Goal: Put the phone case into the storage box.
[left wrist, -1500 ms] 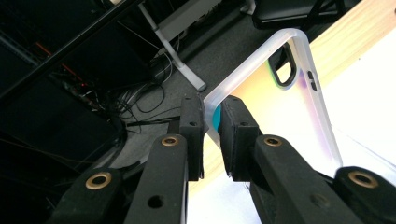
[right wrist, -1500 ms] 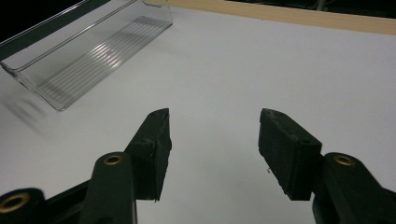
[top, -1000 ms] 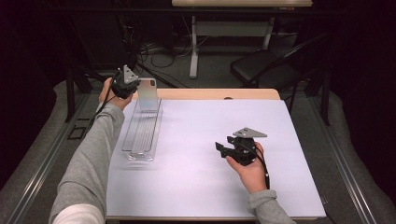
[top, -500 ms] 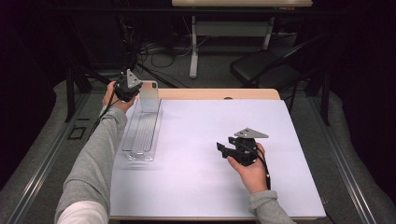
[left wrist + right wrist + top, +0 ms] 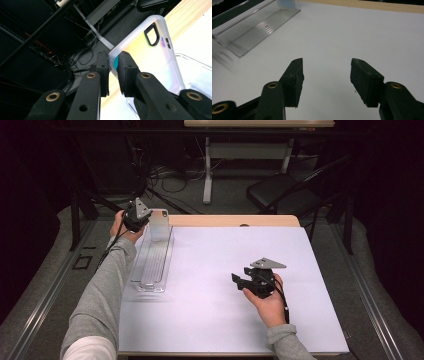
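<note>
A white sheet (image 5: pixel 225 290) covers most of a light wooden table (image 5: pixel 235 220), whose bare edge shows as a strip along the far side. Around it the room is dark — grey carpet, tangled cables and a white desk leg (image 5: pixel 206 175) beyond the table, a black folding chair (image 5: pixel 280 195) at the far right. At the far left corner the left gripper (image 5: pixel 145 220) has its jaws pinched on the edge of a translucent iridescent phone case (image 5: pixel 150 57), holding it upright over the far end of a long clear plastic tray (image 5: pixel 150 265) that lies on the sheet's left side. The right gripper (image 5: pixel 240 281) rests low over the sheet, right of centre and well apart from the tray — its jaws stand about half open with nothing between them.
</note>
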Demonstrator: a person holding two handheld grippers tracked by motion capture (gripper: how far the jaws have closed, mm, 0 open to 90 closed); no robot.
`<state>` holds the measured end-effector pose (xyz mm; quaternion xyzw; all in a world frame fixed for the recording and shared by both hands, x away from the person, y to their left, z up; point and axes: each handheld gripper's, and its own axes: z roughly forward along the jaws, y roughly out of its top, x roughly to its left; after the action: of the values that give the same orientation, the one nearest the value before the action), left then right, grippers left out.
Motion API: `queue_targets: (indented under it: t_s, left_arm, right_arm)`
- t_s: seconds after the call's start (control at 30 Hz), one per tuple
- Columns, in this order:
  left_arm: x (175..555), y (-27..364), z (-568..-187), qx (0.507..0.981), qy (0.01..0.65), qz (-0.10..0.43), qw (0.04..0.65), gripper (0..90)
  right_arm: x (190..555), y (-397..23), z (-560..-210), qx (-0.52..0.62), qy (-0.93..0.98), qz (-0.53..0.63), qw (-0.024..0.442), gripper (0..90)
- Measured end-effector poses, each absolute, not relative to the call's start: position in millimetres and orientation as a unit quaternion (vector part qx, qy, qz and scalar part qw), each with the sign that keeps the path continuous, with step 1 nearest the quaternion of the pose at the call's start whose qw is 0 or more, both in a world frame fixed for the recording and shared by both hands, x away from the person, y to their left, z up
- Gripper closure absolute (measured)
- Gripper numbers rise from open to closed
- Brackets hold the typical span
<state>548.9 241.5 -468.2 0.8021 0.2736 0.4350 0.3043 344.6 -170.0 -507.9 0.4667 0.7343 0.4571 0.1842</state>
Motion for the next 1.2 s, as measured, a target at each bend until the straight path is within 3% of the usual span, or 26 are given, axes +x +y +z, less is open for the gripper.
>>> queue_targets:
  t_s: [0.37, 1.2]
  left_arm:
    - [549.0, 240.3, -470.4, 0.802, 0.251, 0.447, 0.305, 80.0]
    - [551.6, 248.8, -475.0, 0.805, 0.266, 0.447, 0.287, 73.7]
  right_arm:
    - [344.7, -169.8, -508.5, 0.466, 0.734, 0.458, 0.183, 44.1]
    - [344.7, -169.2, -510.5, 0.467, 0.736, 0.456, 0.181, 44.1]
